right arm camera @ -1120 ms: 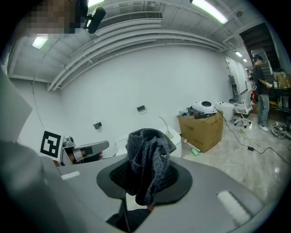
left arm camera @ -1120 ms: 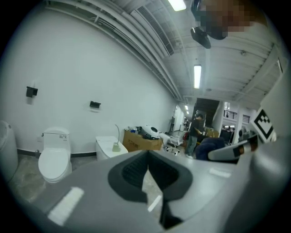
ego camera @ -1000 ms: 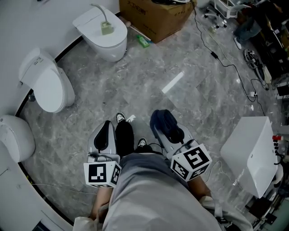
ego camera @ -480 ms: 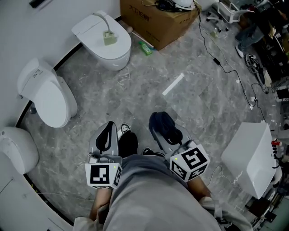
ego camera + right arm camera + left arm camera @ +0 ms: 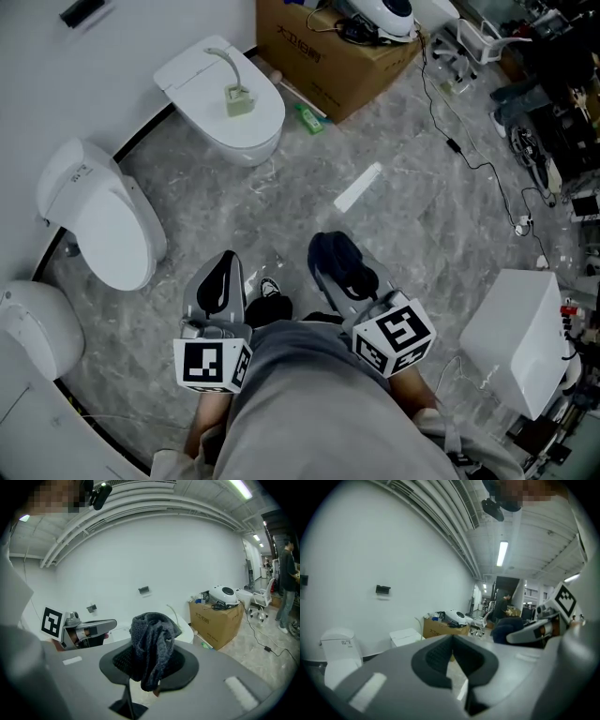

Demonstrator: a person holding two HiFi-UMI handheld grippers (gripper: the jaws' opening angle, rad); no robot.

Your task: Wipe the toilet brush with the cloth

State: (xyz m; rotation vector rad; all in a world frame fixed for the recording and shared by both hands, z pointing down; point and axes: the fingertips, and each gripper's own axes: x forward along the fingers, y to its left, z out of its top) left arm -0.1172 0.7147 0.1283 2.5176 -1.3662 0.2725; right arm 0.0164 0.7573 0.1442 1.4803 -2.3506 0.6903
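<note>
A white toilet brush (image 5: 231,82) with a pale green head lies on the closed lid of the far toilet (image 5: 202,70). Its thin curved handle (image 5: 171,610) shows past the jaws in the right gripper view. My right gripper (image 5: 330,251) is held close in front of my body, shut on a bunched dark cloth (image 5: 347,264) that sticks up between the jaws (image 5: 153,637). My left gripper (image 5: 225,262) hangs beside it at the same height, shut, with nothing between its pads (image 5: 436,656). Both grippers are well short of the brush.
Two more white toilets (image 5: 103,216) (image 5: 37,323) stand along the curved wall at left. A cardboard box (image 5: 337,47) and a green bottle (image 5: 310,117) sit beyond the far toilet. Cables (image 5: 469,150) trail at right near a white box (image 5: 516,328). My shoes (image 5: 270,298) show below.
The view has crept forward: the toilets and cardboard box sit lower and nearer in the head view. Both grippers keep their places in front of my body, cloth still held.
</note>
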